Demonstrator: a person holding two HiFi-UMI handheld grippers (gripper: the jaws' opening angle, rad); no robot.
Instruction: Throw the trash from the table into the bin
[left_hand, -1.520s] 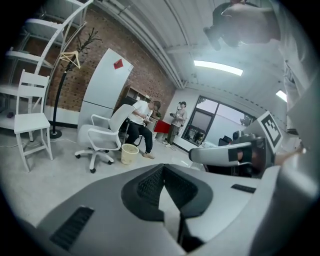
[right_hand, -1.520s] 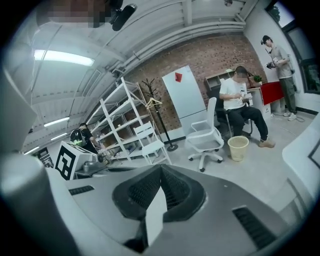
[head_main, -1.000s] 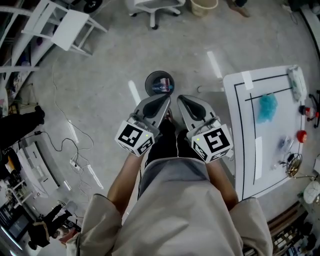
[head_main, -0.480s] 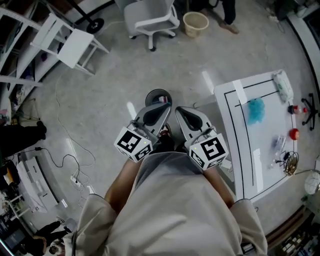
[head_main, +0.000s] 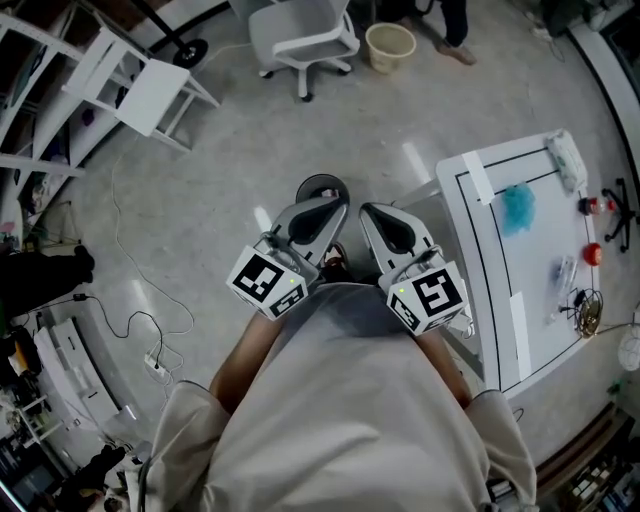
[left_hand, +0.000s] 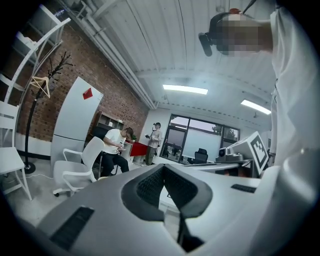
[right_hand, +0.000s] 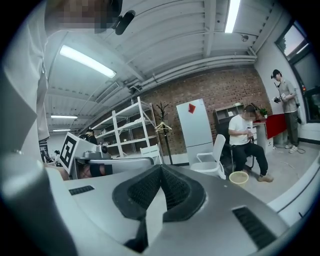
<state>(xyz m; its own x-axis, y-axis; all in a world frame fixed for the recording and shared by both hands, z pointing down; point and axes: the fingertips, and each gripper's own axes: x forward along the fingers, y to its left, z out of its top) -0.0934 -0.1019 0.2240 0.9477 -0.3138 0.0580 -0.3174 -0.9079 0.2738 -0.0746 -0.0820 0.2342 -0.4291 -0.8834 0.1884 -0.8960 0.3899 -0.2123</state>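
Left tongs (head_main: 333, 208) and right tongs (head_main: 374, 214), both pressed together and empty, have risen beside the table (head_main: 540, 245); its blue wad (head_main: 517, 207) still awaits collecting.

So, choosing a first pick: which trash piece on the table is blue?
The fluffy teal-blue clump on the table; nothing else there is blue.

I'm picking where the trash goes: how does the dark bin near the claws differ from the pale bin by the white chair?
Colour: the dark bin is black-rimmed; the pale bin is yellowish.
Place: the dark bin stands just ahead of the left claw, which hides part of it; the pale bin stands farther off, beside the white chair, fully in view.
Both are round, open-topped and stand on the floor.
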